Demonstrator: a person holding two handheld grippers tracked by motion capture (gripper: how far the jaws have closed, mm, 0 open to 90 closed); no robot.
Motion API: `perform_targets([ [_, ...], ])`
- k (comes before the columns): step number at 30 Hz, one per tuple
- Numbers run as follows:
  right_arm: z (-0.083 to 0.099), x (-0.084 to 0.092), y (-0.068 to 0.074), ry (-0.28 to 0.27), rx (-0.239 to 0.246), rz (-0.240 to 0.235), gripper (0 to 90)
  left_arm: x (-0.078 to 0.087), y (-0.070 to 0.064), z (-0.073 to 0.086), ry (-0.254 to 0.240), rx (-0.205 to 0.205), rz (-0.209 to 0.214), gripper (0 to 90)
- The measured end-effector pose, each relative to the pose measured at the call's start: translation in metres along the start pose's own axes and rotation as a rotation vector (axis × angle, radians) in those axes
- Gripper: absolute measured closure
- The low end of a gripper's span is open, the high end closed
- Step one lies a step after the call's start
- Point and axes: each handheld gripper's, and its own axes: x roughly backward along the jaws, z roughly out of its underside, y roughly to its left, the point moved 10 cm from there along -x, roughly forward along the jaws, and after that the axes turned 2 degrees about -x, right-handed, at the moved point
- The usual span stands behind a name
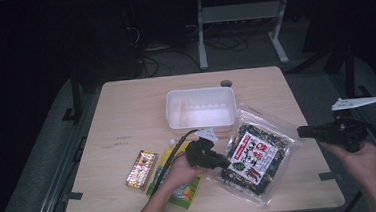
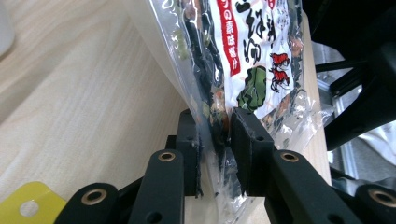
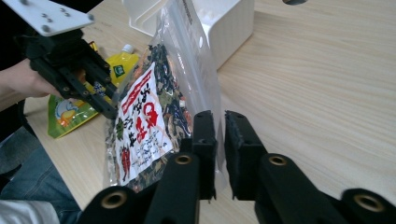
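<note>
A clear bag of dark seaweed snack point(image 1: 254, 156) with a red and white label lies on the wooden table point(image 1: 126, 110), in front of a white tub. My left gripper point(image 1: 226, 162) is shut on the bag's left edge. In the left gripper view the pads point(image 2: 247, 140) squeeze the plastic of the bag point(image 2: 243, 56) between them. My right gripper point(image 1: 300, 130) is at the bag's right edge. In the right gripper view its jaws point(image 3: 219, 121) stand slightly parted, with the clear rim of the bag point(image 3: 149, 116) running into the narrow gap.
An empty white plastic tub point(image 1: 201, 109) stands behind the bag. A yellow drink pouch point(image 1: 182, 191) lies under the left hand, and a small gold-wrapped packet point(image 1: 141, 169) lies left of it. A cable hole point(image 1: 226, 83) is near the table's far edge.
</note>
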Motion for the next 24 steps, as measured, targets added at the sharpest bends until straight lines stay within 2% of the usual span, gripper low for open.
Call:
perform_targets([
  [2,0.003,-0.004,-0.006,0.002,0.006,0.009,74.8,0.000,0.000,0.000,0.000,0.000,-0.002,77.9],
  [5,0.007,-0.009,-0.012,0.002,0.001,-0.001,75.0,-0.004,-0.001,0.002,0.011,0.005,0.006,77.7],
  [6,0.013,-0.015,-0.019,0.009,-0.010,-0.012,86.7,-0.005,0.000,0.004,0.012,0.001,0.003,77.8],
  [7,0.013,-0.017,-0.022,-0.005,-0.018,-0.014,86.6,-0.005,0.000,0.004,0.002,0.009,0.011,77.9],
  [8,0.014,-0.017,-0.025,-0.027,-0.042,-0.040,83.1,-0.004,0.001,0.004,-0.009,0.010,0.009,78.2],
  [10,0.015,-0.018,-0.027,-0.034,-0.072,-0.079,75.4,-0.003,0.000,0.003,-0.024,0.005,0.006,78.8],
  [12,0.017,-0.021,-0.029,-0.022,-0.079,-0.080,68.0,-0.002,0.001,0.002,-0.021,0.000,-0.002,78.9],
  [13,0.017,-0.021,-0.029,-0.022,-0.079,-0.080,68.0,-0.002,0.001,0.002,-0.021,0.000,-0.002,78.9],
  [14,0.019,-0.024,-0.029,-0.009,-0.088,-0.092,62.5,0.000,0.001,0.003,-0.021,-0.002,-0.007,79.0],
  [16,0.021,-0.028,-0.028,0.006,-0.093,-0.100,57.2,0.000,0.002,0.003,-0.028,0.003,-0.010,79.3],
  [20,0.026,-0.034,-0.019,0.022,-0.090,-0.155,54.3,0.003,0.003,0.004,-0.032,0.005,-0.019,79.4],
  [23,0.028,-0.038,-0.014,0.029,-0.084,-0.170,53.5,0.004,0.003,0.005,-0.034,0.006,-0.021,79.4],
  [24,0.032,-0.042,-0.008,0.036,-0.088,-0.200,53.0,0.004,0.003,0.005,-0.037,0.006,-0.024,79.4],
])
